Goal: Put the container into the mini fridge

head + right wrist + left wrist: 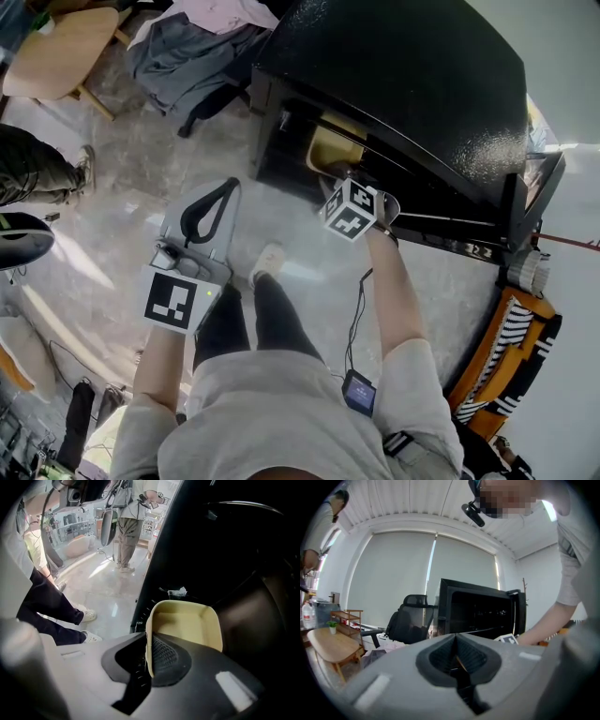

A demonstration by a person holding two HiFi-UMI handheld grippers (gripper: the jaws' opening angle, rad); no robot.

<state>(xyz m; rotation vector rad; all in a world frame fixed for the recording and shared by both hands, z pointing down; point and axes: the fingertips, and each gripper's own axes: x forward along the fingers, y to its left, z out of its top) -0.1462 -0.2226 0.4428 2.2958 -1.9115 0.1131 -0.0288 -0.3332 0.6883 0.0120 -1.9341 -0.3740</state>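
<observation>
Currently: container (187,625) held by the right gripper (149,653) inside the open mini fridge (403,84).
Right arm is extended, its gripper pinching one side wall of the cream container; the fridge door (534,202) stands open alongside. Left gripper (457,656) is pressed together on nothing, held back over the floor. Office chair (410,620) and wooden table (66,52) stand apart.

There is one black mini fridge (403,84) and one pale yellow container (187,623). Grippers number two, the left gripper (455,639) and the right gripper (149,641), so there are also two marker cubes (173,300), one on each. Around them are one wooden table (56,52), one office chair (405,620), one heap of clothes (197,47) and one bystander (37,169).
</observation>
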